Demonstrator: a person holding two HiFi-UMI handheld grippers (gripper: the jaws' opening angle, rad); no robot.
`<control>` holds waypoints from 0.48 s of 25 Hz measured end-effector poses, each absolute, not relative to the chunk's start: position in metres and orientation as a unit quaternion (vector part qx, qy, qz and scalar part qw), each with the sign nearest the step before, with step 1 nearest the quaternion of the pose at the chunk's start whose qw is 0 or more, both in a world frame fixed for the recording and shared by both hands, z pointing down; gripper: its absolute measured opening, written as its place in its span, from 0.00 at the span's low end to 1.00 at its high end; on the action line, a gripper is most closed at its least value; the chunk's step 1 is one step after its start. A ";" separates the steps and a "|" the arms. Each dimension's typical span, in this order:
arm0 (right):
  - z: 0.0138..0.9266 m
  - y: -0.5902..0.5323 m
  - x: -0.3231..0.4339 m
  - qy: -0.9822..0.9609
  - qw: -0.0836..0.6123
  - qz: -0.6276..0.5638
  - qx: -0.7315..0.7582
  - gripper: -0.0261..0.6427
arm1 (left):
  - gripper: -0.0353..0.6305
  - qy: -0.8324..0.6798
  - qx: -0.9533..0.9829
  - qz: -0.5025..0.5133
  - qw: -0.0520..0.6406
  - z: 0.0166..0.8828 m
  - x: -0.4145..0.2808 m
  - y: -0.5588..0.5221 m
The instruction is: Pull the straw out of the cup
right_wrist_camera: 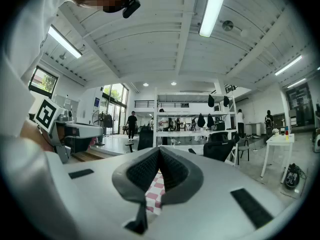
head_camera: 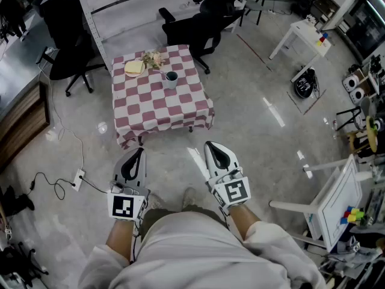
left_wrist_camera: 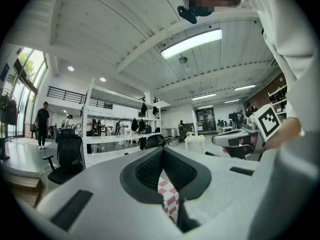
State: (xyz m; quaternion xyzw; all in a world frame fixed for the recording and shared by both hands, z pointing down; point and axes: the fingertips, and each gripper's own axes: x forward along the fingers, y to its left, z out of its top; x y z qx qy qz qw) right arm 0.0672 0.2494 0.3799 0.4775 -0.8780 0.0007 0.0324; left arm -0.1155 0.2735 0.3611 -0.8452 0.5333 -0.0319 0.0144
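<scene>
Cup (head_camera: 171, 79) stands on the checked tabletop (head_camera: 162, 110), well apart from left hand-held gripper (head_camera: 138, 152) and right hand-held gripper (head_camera: 212, 146) (both with jaws together, holding nothing)

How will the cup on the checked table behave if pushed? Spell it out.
The cup stands upright and looks taller than wide, so a push near its rim would probably tip it. It rests on a tablecloth, which may drag and bunch rather than let it slide. Its contents are too small to see, so its weight is uncertain.
</scene>
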 end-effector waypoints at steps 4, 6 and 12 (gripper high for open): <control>0.378 0.249 0.070 -0.878 0.033 0.001 0.477 0.04 | 0.06 0.534 -0.845 -0.034 0.013 0.359 -0.114 0.273; 0.378 0.249 0.070 -0.879 0.033 0.001 0.476 0.04 | 0.06 0.535 -0.844 -0.034 0.013 0.359 -0.113 0.273; 0.379 0.248 0.071 -0.880 0.034 0.001 0.473 0.04 | 0.06 0.536 -0.843 -0.034 0.012 0.359 -0.111 0.272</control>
